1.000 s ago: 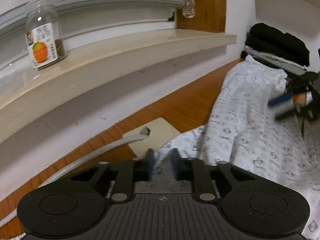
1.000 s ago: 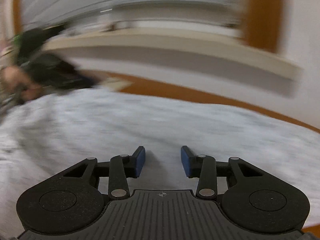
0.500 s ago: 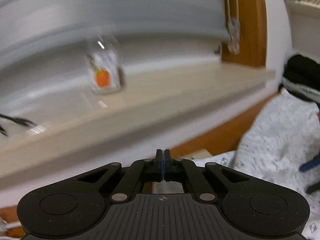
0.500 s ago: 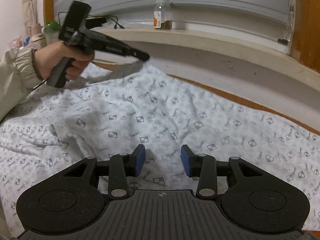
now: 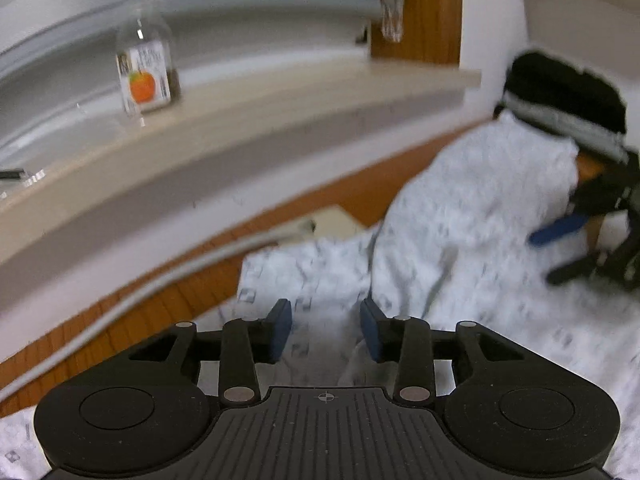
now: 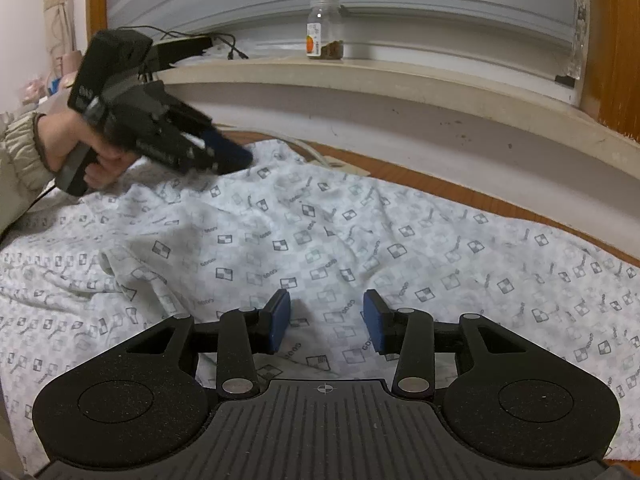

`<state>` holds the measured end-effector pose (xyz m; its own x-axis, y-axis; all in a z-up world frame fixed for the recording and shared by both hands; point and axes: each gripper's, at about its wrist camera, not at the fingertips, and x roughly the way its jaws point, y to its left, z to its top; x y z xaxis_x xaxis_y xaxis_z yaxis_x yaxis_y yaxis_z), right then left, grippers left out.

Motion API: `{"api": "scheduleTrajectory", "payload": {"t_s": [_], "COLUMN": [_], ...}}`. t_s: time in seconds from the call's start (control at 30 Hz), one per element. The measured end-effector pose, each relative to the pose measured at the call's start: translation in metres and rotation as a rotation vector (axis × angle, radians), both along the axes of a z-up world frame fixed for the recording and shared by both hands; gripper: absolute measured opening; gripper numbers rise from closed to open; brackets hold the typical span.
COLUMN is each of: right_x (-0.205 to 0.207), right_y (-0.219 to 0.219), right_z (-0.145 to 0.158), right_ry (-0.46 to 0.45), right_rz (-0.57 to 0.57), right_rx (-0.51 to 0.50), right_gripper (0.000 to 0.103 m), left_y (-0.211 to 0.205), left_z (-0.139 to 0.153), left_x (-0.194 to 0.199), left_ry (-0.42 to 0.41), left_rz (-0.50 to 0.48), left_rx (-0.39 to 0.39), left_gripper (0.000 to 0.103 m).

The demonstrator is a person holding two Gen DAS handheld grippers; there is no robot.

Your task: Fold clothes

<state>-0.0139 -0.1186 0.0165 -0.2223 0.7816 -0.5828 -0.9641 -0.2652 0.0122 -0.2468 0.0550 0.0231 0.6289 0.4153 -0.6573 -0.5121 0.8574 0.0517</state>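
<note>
**Both tongs spread over the patterned garment**

Left wrist view (blurred): the left tongs [image 5: 325,330] are being opened, blue pads apart, nothing being pinched. The white patterned garment [image 5: 472,216] is being seen beneath and ahead of them, lying on the wooden tabletop [image 5: 168,308]; a folded-over corner is lying just past the pads. A grey cable [image 5: 132,300] is being run along the tabletop to a beige plate [image 5: 336,220] at the cloth's edge. A jar with an orange label [image 5: 146,76] is being kept on the window ledge [image 5: 248,128]. A dark clothes pile [image 5: 564,96] is sitting at the garment's far end. The right tongs [image 5: 560,252] are being held over the cloth at far right.

Right wrist view: the right tongs [image 6: 326,320] are being held spread, pads clear of the fabric, nothing gripped. The garment [image 6: 320,232] is lying spread and wrinkled across the tabletop. The left tongs [image 6: 228,156] are being held by a hand [image 6: 84,152] over the cloth's far left corner; contact cannot be told. The jar [image 6: 325,28] is standing on the ledge [image 6: 360,76].
</note>
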Motion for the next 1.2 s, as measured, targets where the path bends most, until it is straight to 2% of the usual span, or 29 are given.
{"api": "scheduleTrajectory", "payload": {"t_s": [0.07,0.1,0.13,0.2,0.3,0.37,0.4,0.5,0.6,0.67,0.73,0.8,0.87,0.93,1.0,1.13,1.2], "right_x": [-0.001,-0.001,-0.002,-0.002,-0.002,-0.002,-0.003,-0.003,-0.003,-0.003,-0.003,-0.001,0.018,0.036,0.065,0.128,0.163], "right_y": [-0.001,-0.001,-0.001,-0.002,-0.002,-0.002,-0.002,-0.002,-0.003,-0.004,-0.004,-0.005,-0.012,-0.018,-0.018,-0.013,-0.012], "right_z": [0.0,0.0,0.0,0.001,0.001,0.001,0.001,0.0,0.0,0.0,0.0,0.001,0.01,0.019,0.021,0.016,0.011], "right_ry": [-0.003,-0.005,-0.006,-0.007,-0.008,-0.009,-0.009,-0.008,-0.006,-0.006,-0.006,0.002,0.022,0.04,-0.017,-0.161,-0.135], "right_rz": [0.0,-0.001,-0.001,-0.001,-0.001,-0.001,-0.001,-0.001,-0.001,-0.002,-0.002,-0.01,-0.065,-0.121,-0.217,-0.427,-0.507], "right_rx": [0.001,0.001,0.002,0.001,0.001,0.001,0.001,0.001,0.001,0.001,0.001,0.0,0.028,0.057,0.066,0.039,0.005], "right_gripper": [0.042,0.042,0.042,0.042,0.042,0.042,0.042,0.042,0.042,0.042,0.042,0.042,0.042,0.042,0.042,0.042,0.042], "left_y": [0.0,0.0,-0.002,-0.007,-0.001,0.017,0.025,0.032,0.036,0.039,0.038,0.032,0.025,0.021,0.02,0.02,0.019], "left_z": [-0.003,-0.004,-0.004,-0.003,0.022,0.039,0.042,0.03,0.016,0.013,0.016,0.02,0.021,0.02,0.019,0.021,0.02], "left_x": [-0.003,-0.003,-0.003,-0.004,-0.015,-0.025,-0.026,-0.019,-0.018,-0.026,-0.042,-0.058,-0.074,-0.089,-0.108,-0.145,-0.16], "left_ry": [-0.02,-0.029,-0.037,-0.027,-0.132,-0.206,-0.199,-0.109,-0.047,-0.057,-0.078,-0.081,-0.068,-0.047,-0.026,0.002,0.012], "left_rz": [0.0,-0.003,-0.015,-0.016,0.095,0.223,0.244,0.25,0.256,0.265,0.277,0.285,0.291,0.313,0.338,0.404,0.413], "left_rx": [-0.004,-0.01,-0.01,0.03,0.125,0.142,0.139,0.145,0.15,0.139,0.129,0.134,0.149,0.156,0.157,0.176,0.168], "left_gripper": [0.039,0.025,0.001,0.001,0.001,0.001,0.001,0.001,0.004,0.007,0.023,0.028,0.039,0.042,0.042,0.052,0.056]}}
